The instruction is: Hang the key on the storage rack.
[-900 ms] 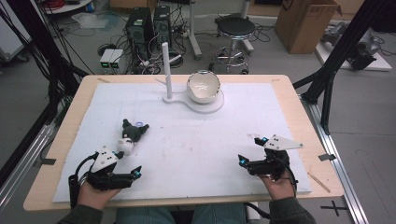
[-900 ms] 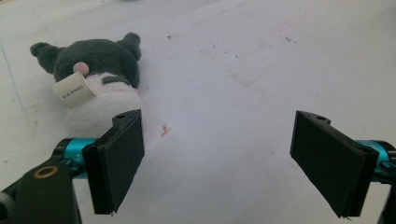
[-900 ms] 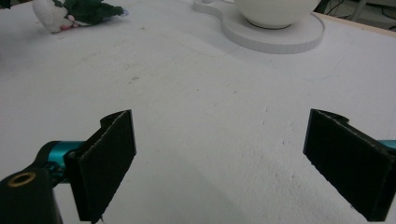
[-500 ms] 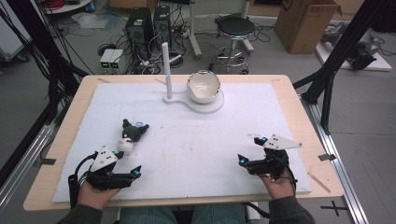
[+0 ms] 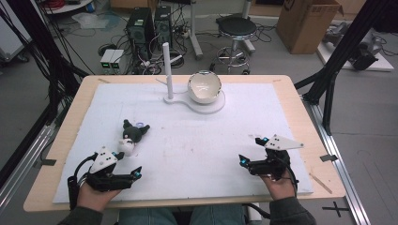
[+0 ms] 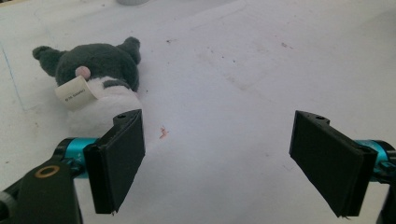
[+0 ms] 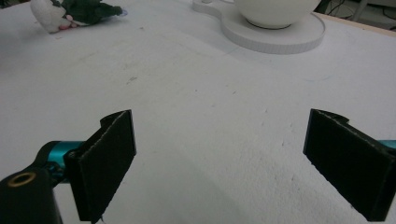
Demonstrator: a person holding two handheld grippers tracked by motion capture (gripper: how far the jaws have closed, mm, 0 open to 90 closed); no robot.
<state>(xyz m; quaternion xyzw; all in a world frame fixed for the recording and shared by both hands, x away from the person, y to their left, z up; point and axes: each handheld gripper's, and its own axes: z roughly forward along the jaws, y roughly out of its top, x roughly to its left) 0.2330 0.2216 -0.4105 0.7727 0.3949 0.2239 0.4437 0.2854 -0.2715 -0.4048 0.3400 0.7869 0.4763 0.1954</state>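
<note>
Nothing is shifting since a moment ago: both hands are still resting near the table's front edge. The left gripper (image 5: 123, 165) and right gripper (image 5: 251, 150) are gaping wide, empty. The plush (image 5: 131, 136) is lying just beyond the left one, probably the target; the bowl (image 5: 204, 87) is sitting well apart.

I hold my black two-jaw left gripper (image 5: 126, 164) low at the near left, its jaws spread wide apart with nothing between them. My left hand (image 5: 94, 197) wraps its rear. My black two-jaw right gripper (image 5: 252, 151) sits low at the near right, jaws likewise gaping and empty, my right hand (image 5: 280, 180) behind it.
</note>
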